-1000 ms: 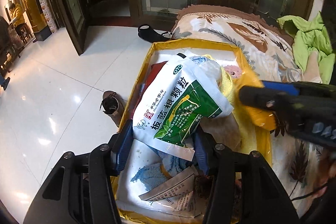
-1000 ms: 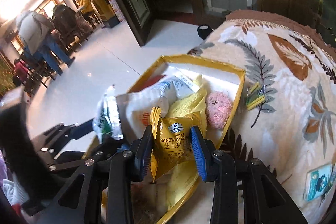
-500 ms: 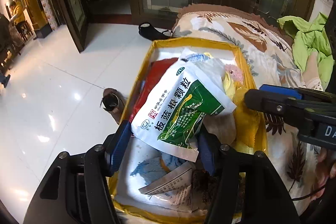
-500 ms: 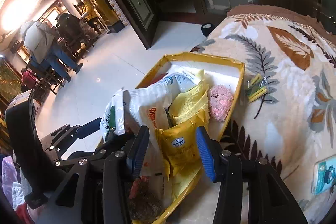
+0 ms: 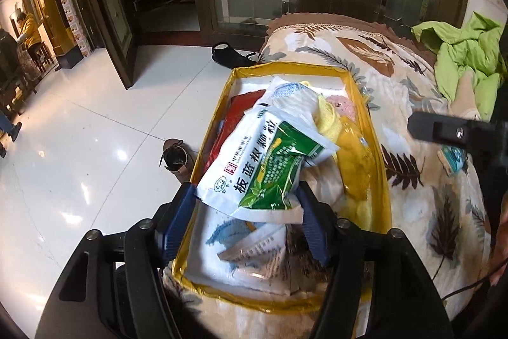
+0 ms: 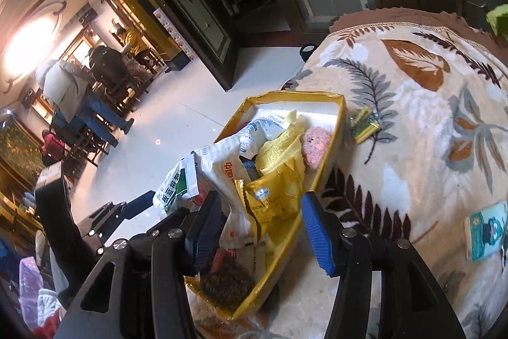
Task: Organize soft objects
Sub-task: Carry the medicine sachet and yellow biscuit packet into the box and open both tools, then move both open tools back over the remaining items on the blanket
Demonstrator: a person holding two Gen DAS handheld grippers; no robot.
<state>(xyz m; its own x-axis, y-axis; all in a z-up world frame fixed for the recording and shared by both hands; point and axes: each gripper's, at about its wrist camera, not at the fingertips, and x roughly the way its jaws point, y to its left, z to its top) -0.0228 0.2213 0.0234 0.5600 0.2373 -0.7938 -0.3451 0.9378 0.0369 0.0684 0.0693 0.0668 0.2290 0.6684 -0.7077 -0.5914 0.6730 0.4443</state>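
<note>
A yellow-rimmed box (image 5: 371, 148) (image 6: 330, 154) lies on a leaf-patterned blanket, stuffed with soft goods. Among them are a pink plush (image 5: 344, 107) (image 6: 314, 145), a yellow cloth (image 5: 330, 119) (image 6: 279, 145) and other packets. My left gripper (image 5: 246, 218) is shut wide on a white-and-green medicine bag (image 5: 270, 161) (image 6: 176, 186), held over the near half of the box. My right gripper (image 6: 263, 227) stands open just behind a yellow biscuit packet (image 6: 273, 196), which rests in the box against its right wall. One finger of the right gripper (image 5: 425, 126) shows in the left wrist view.
The blanket (image 6: 412, 132) carries a small green packet (image 6: 365, 124) and a blue card (image 6: 485, 231) (image 5: 454, 154). A green garment (image 5: 466, 56) lies at the back right. Shoes (image 5: 176, 158) sit on the white tile floor left of the box. People stand far left (image 6: 66, 91).
My right gripper opened, let the yellow biscuit packet down into the box and drew back. The left gripper kept the medicine bag and shifted slightly towards me.
</note>
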